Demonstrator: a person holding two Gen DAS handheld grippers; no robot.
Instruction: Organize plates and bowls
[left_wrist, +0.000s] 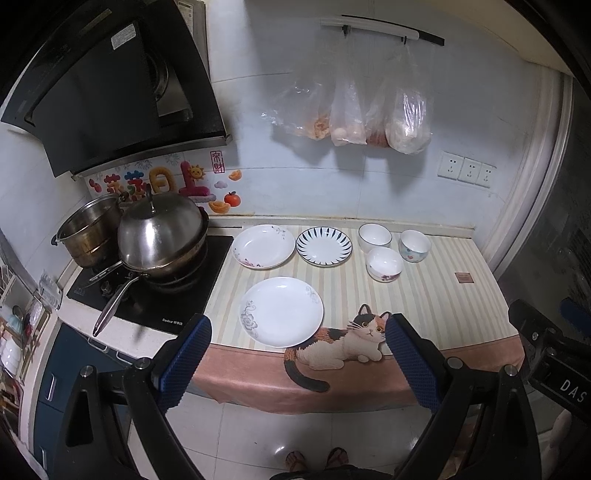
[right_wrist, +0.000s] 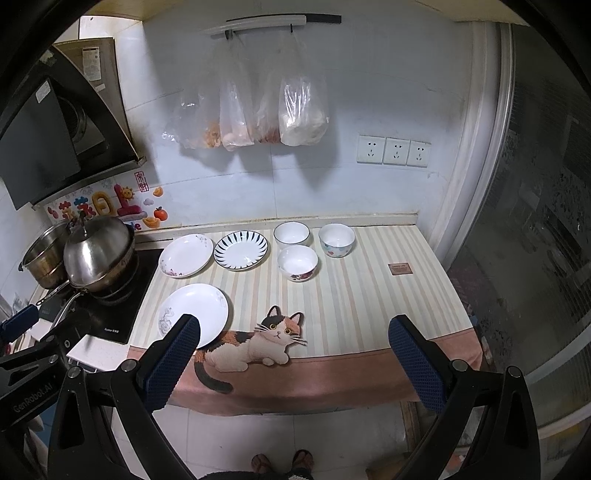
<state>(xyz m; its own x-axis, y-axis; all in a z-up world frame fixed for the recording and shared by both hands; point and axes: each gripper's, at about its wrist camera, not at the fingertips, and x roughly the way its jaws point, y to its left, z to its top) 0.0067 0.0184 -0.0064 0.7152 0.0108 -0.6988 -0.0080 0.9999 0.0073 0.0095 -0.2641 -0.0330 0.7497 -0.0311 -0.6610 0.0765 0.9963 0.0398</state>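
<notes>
Item: three plates (left_wrist: 282, 312), three bowls (left_wrist: 384, 263) on table (left_wrist: 424, 306); both tongs (left_wrist: 298, 345) (right_wrist: 294, 347) spread, empty; stacking advised rim-gripped, largest plate lowest.

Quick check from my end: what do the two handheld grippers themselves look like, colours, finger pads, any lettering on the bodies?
Both match. The left gripper and right gripper have glossy black frames with silver pivot screws, and two fingers faced with dark blue, grid-textured pads. The right gripper's body, seen from the left camera, carries white letters "DAS"; the left's body reads "GenRobot.AI". No cables or sleeves show.
</notes>
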